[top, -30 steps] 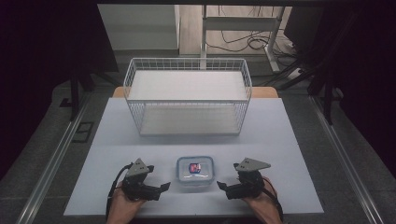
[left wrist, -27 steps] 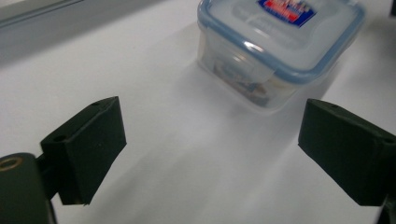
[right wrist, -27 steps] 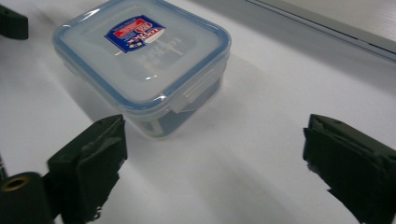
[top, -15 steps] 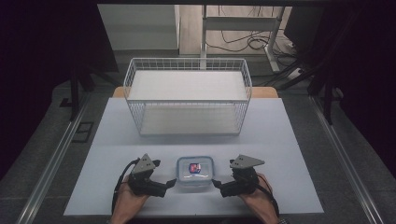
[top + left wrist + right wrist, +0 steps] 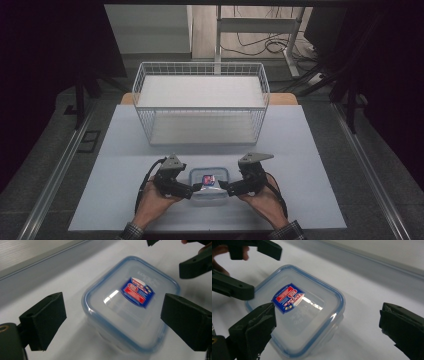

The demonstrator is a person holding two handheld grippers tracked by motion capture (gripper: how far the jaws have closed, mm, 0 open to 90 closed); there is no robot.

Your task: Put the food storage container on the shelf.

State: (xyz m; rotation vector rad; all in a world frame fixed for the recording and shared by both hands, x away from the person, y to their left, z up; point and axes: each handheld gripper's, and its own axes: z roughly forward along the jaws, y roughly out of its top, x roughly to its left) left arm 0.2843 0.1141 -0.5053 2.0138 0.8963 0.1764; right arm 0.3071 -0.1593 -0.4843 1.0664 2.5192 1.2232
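A: Two hand-held grippers are shown at the near edge of a white table [image 5: 320,150], one on each side of a clear plastic container [image 5: 209,183]. How is the container placed?

B: It is seen resting on the table top, closed by a transparent lid with a blue rim [image 5: 86,293] and marked by a red-and-blue label [image 5: 287,300]. A white wire basket [image 5: 200,102] is set well behind it, farther up the table.

A: How is the left gripper [image 5: 196,188] described?

B: Its jaws are spread wide on either side of the container's near corner in the left gripper view, and a clear gap is left on both sides. Nothing is held. The tips are brought just beside the container's left edge in the high view.

A: And the right gripper [image 5: 223,188]?

B: Its jaws have just been opening and are held fully apart. The container is framed between them in the right gripper view, but the pads are not pressed against it. In the high view its tips are placed close to the container's right edge; actual contact cannot be told.

A: Where are the hands seen?

B: Each gripper is grasped from below by a hand [image 5: 152,206], with checked cuffs visible at the bottom edge.
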